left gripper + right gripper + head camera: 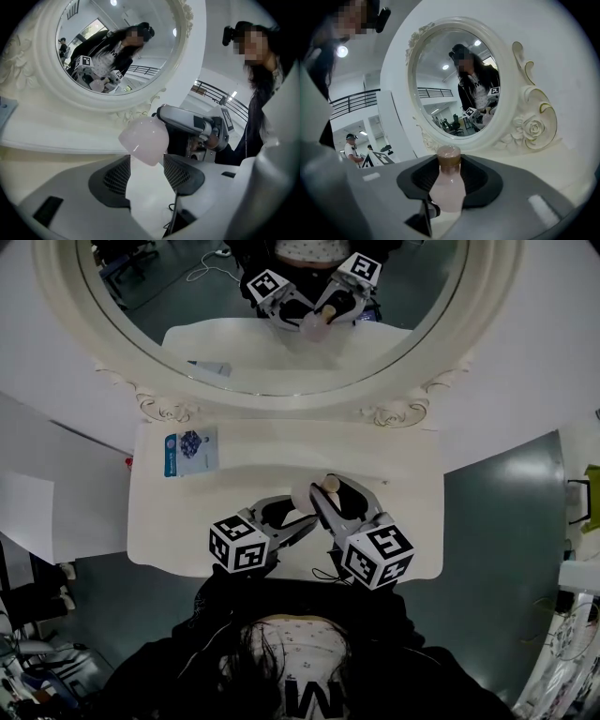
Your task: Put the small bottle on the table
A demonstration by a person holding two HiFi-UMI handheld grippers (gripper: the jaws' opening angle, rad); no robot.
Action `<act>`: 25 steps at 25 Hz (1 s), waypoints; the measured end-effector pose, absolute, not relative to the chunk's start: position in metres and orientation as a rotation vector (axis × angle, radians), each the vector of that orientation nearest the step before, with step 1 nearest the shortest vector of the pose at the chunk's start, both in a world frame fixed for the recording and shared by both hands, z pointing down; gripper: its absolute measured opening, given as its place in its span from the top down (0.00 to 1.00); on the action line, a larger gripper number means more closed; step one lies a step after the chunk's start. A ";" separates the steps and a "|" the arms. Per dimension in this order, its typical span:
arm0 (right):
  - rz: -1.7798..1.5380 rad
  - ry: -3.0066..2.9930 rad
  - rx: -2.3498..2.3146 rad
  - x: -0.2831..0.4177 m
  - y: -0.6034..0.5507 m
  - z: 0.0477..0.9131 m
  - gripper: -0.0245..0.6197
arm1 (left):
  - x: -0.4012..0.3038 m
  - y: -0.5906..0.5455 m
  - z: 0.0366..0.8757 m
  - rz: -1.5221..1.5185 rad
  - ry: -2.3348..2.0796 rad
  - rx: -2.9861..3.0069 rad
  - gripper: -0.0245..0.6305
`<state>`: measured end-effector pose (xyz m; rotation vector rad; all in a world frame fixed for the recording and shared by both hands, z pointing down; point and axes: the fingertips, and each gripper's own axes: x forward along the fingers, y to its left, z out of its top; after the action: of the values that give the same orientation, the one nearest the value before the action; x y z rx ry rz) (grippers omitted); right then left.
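A small pink bottle point(312, 494) with a brown cap hangs just above the white dressing table point(178, 521), near its front edge. My right gripper point(334, 493) is shut on the bottle point(447, 187); the pads press its sides and the cap points away from the camera. In the left gripper view the bottle's rounded base point(143, 140) shows just over the fingertips. The left gripper point(146, 164) is open, its pads apart and not pressing the bottle. It sits close to the left of the bottle in the head view point(300, 517). Opposite it is the right gripper point(197, 126).
A large oval mirror point(281, 324) in an ornate white frame stands at the back of the table and reflects both grippers. A blue and white packet point(190, 452) lies at the table's back left. Grey floor surrounds the table.
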<state>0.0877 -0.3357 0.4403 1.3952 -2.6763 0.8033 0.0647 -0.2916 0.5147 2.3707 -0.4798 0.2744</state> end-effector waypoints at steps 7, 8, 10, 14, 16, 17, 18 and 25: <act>0.808 -2.634 1.473 0.118 -0.357 0.452 0.73 | 0.050 -0.303 0.529 0.310 -0.570 2.326 0.63; 0.805 -2.622 1.489 0.123 -0.362 0.454 0.73 | 0.047 -0.304 0.530 0.309 -0.582 2.321 0.63; 0.798 -2.596 1.517 0.133 -0.371 0.461 0.73 | 0.041 -0.307 0.531 0.302 -0.605 2.309 0.63; 0.776 -2.547 1.568 0.150 -0.390 0.474 0.73 | 0.030 -0.309 0.533 0.296 -0.636 2.292 0.63; 0.767 -2.522 1.590 0.158 -0.399 0.481 0.73 | 0.025 -0.309 0.534 0.296 -0.648 2.285 0.63; 0.762 -2.509 1.598 0.161 -0.403 0.484 0.73 | 0.023 -0.309 0.534 0.295 -0.654 2.281 0.63; 0.754 -2.495 1.604 0.164 -0.407 0.488 0.73 | 0.022 -0.309 0.534 0.293 -0.659 2.277 0.63; 0.710 -2.422 1.619 0.175 -0.420 0.506 0.73 | 0.014 -0.306 0.534 0.280 -0.674 2.260 0.63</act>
<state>0.1750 -0.4197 0.5061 1.6191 -2.4221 0.7105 0.0139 -0.3056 0.5343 2.2600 -0.6740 0.2802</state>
